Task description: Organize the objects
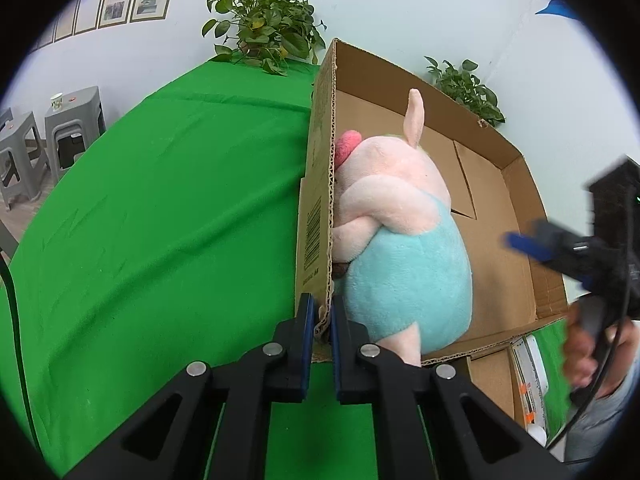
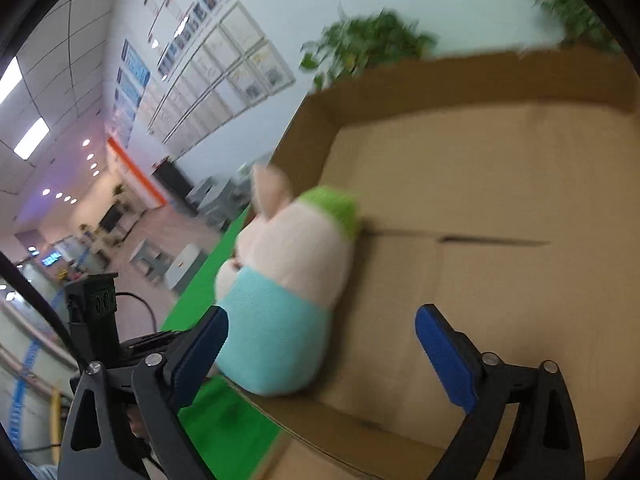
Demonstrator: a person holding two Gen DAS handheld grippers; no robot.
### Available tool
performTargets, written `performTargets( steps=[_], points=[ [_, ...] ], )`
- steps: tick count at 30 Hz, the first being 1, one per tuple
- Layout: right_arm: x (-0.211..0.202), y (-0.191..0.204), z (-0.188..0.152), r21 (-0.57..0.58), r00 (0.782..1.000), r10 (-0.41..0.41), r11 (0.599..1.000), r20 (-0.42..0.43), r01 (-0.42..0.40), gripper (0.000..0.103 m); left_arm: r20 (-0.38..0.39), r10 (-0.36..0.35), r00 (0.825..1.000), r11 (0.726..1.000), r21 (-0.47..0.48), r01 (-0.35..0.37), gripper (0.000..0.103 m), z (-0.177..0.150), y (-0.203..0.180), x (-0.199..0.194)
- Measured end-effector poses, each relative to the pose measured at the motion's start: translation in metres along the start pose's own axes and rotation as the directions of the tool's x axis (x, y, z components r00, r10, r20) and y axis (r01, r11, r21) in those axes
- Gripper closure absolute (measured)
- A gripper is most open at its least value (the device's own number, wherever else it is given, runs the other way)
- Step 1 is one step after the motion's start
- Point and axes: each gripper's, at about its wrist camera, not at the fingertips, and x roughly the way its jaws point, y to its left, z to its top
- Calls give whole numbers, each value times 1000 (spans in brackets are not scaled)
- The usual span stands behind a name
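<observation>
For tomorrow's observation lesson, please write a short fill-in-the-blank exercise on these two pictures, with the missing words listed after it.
1. The plush pig sits inside a cardboard ____.
2. The left hand-held gripper is clamped on the box 's ____.
3. The right hand-held gripper is ____ and holds nothing.
4. The cloth on the table is ____.

Missing words: box; wall; open; green
</observation>
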Motion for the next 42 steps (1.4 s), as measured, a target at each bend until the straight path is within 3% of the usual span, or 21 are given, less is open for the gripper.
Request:
performTargets(
  steps=[2,5,8,10,12,13,15,17,20,24,30,42],
  points=[
    [-45,-20,-2,-5,989,-129,991,77,130,4,0,2,1000,1000,5,-2,96,1,0,0],
    [-102,-71,-16,36,916,-370,929,155,369,4,4,6,1000,1000,10,-6,96,0,0,-1],
    [-137,-142,-38,196,847,-524,843,91,501,8,5,11,1000,1000,16,-11,96,0,0,0],
    [-146,-182,-61,250,825,-565,802,22,543,25,7,15,1000,1000,19,-15,96,0,0,0],
    [-138,-206,-80,254,823,-566,791,-45,557,58,9,18,1000,1000,19,-18,96,-1,-1,1],
    [-134,-214,-92,247,834,-550,801,-56,545,64,10,16,1000,1000,18,-16,96,-1,-1,0],
    [-124,-214,-104,219,839,-541,812,-65,541,90,10,24,1000,999,24,-25,96,-1,-3,0],
    [-115,-213,-111,189,831,-552,812,-60,553,100,5,34,999,999,28,-34,97,-3,-4,-1],
    [-115,-208,-125,171,806,-588,789,-64,590,101,5,39,999,999,25,-39,97,-7,-4,-3],
    [-110,-213,-136,195,821,-567,799,-73,569,101,18,29,999,1000,12,-29,97,-11,-3,-5],
    [-114,-214,-140,200,821,-565,798,-78,568,101,14,34,999,999,3,-34,96,-9,-3,-4],
    [-112,-208,-131,159,806,-583,791,-98,591,101,8,59,998,998,-4,-59,97,-8,-7,-1]
  ],
)
